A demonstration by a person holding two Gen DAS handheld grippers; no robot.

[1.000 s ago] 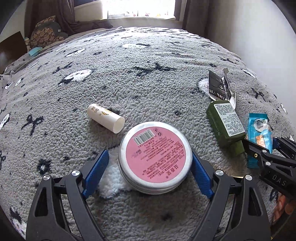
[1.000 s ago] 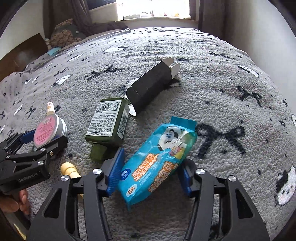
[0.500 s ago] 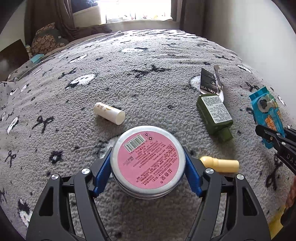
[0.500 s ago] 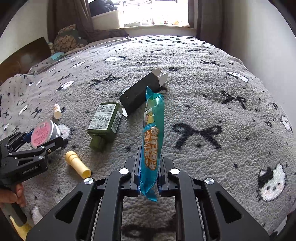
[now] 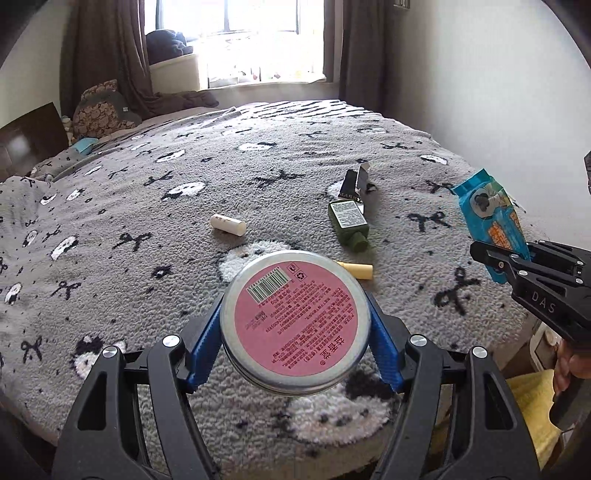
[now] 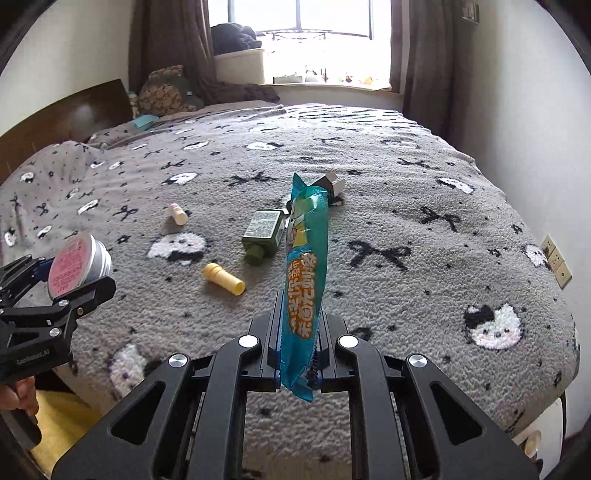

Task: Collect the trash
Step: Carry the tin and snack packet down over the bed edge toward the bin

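My left gripper [image 5: 295,325] is shut on a round metal tin with a pink label [image 5: 294,319] and holds it above the near edge of the bed; it also shows in the right wrist view [image 6: 79,262]. My right gripper [image 6: 299,343] is shut on a blue snack wrapper [image 6: 306,266], held upright above the bed; the wrapper also shows in the left wrist view [image 5: 491,221]. On the grey blanket lie a green bottle [image 5: 349,223], a yellow cap [image 5: 356,269], a white tube [image 5: 228,224] and a black carton [image 5: 354,182].
The bed with the grey patterned blanket [image 5: 184,177] fills both views. A window [image 5: 258,33] and curtains stand behind it, a wall to the right. Pillows [image 5: 99,110] lie at the far left. Something yellow [image 6: 62,417] sits below the bed's near edge.
Both grippers have lifted and pulled back from the bed, the left with the tin and the right with the wrapper. A second ago both were still open around them.
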